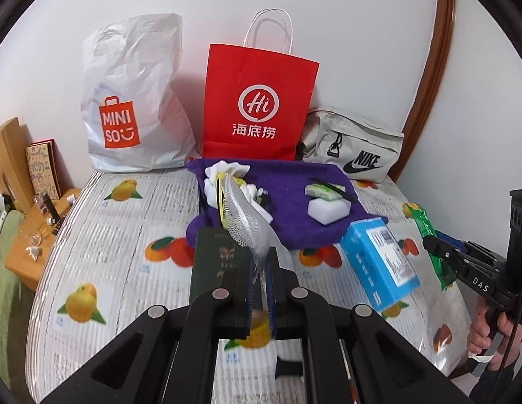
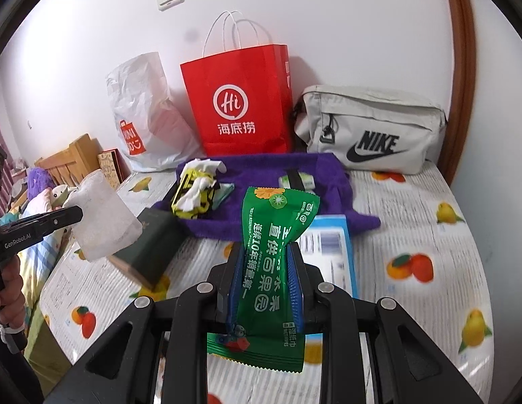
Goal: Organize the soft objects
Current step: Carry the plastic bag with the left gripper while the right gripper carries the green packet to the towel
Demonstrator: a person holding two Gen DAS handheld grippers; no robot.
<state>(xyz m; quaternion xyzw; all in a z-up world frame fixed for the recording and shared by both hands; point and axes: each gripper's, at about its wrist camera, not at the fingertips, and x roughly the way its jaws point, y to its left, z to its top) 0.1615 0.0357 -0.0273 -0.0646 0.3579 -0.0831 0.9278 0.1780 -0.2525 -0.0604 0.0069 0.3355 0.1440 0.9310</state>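
My left gripper [image 1: 261,269] is shut on a white foam net sleeve [image 1: 242,215] and holds it above the table; it also shows in the right wrist view [image 2: 104,217]. My right gripper [image 2: 266,266] is shut on a green wet-wipes packet [image 2: 278,252], held up over the table; the packet shows at the right in the left wrist view [image 1: 432,245]. A purple towel [image 1: 294,208] lies at the back with white tissue [image 1: 227,171], a white sponge block [image 1: 326,210] and a green-white pack [image 1: 323,191] on it.
A white MINISO bag [image 1: 133,101], a red paper bag [image 1: 257,107] and a grey Nike pouch [image 1: 358,148] stand against the wall. A dark green box [image 1: 220,266] and a blue box [image 1: 379,262] lie on the fruit-print tablecloth [image 1: 109,252]. A wooden side table [image 1: 32,235] is at the left.
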